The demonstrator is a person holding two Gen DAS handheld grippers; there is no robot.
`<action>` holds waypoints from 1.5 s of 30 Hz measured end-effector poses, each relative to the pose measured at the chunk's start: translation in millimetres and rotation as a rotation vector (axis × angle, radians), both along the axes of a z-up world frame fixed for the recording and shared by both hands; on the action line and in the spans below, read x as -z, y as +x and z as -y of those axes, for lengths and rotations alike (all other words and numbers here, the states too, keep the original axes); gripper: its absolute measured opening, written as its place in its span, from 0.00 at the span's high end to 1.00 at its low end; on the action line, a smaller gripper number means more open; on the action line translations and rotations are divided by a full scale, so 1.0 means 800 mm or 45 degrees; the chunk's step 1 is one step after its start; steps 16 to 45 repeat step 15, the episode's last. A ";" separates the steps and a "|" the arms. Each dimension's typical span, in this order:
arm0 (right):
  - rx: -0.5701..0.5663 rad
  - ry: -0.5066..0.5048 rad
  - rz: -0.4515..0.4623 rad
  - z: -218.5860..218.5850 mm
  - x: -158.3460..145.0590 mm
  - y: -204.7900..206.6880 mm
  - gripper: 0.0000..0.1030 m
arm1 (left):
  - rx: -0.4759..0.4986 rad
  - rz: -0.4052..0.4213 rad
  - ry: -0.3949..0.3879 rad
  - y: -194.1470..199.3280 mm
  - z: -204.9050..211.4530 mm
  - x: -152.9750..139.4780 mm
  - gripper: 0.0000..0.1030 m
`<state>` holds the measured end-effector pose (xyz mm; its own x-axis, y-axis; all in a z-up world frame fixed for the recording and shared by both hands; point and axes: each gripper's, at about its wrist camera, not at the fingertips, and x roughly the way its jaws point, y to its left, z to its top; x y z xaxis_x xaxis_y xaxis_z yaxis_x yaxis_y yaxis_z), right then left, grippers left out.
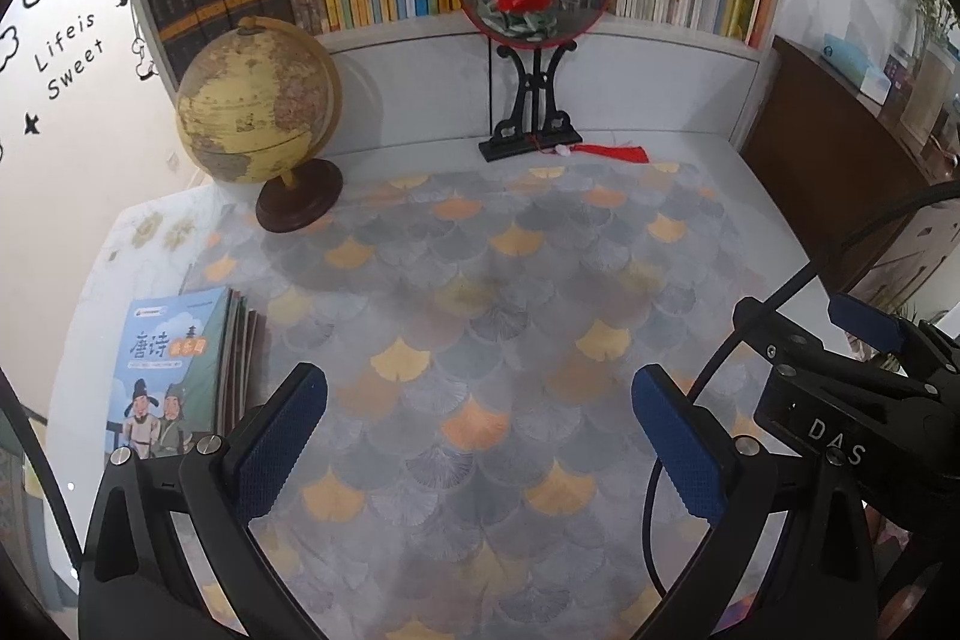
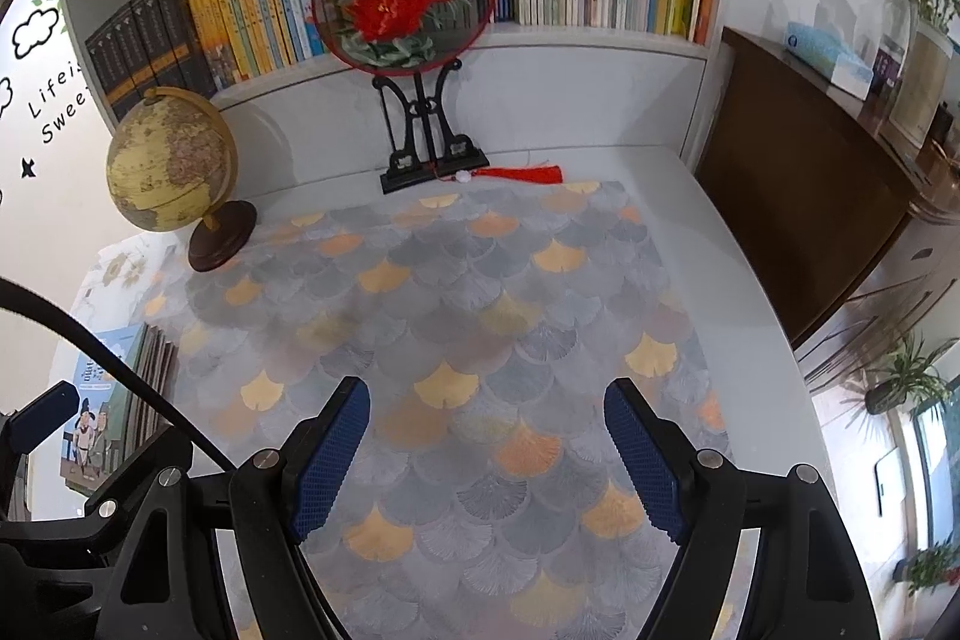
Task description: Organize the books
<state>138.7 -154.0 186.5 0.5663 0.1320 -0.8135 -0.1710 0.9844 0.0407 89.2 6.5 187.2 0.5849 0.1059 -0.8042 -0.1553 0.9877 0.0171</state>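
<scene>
Two open grippers (image 1: pixel 480 436) (image 2: pixel 486 454) above mat (image 1: pixel 480 280)

Mat (image 1: pixel 480 292) centre lies free; globe (image 1: pixel 252 106), fan stand (image 1: pixel 531 100) block the back.

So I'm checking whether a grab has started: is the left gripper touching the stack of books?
Apart. The left wrist view shows the left gripper open over bare mat, the stack of books lying off to its left.

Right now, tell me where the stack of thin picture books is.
The stack of thin picture books lies flat at the desk's left edge in both views, on the ginkgo-patterned mat, in front of the yellow globe.
</scene>
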 end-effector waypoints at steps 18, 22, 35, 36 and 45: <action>-0.011 -0.078 -0.086 -0.002 0.055 0.029 0.24 | 0.004 -0.083 -0.060 0.031 -0.003 0.055 0.01; -0.011 -0.078 -0.086 -0.002 0.055 0.029 0.24 | 0.004 -0.083 -0.060 0.031 -0.003 0.055 0.01; -0.011 -0.078 -0.086 -0.002 0.055 0.029 0.24 | 0.004 -0.083 -0.060 0.031 -0.003 0.055 0.01; -0.011 -0.078 -0.086 -0.002 0.055 0.029 0.24 | 0.004 -0.083 -0.060 0.031 -0.003 0.055 0.01; -0.011 -0.078 -0.086 -0.002 0.055 0.029 0.24 | 0.004 -0.083 -0.060 0.031 -0.003 0.055 0.01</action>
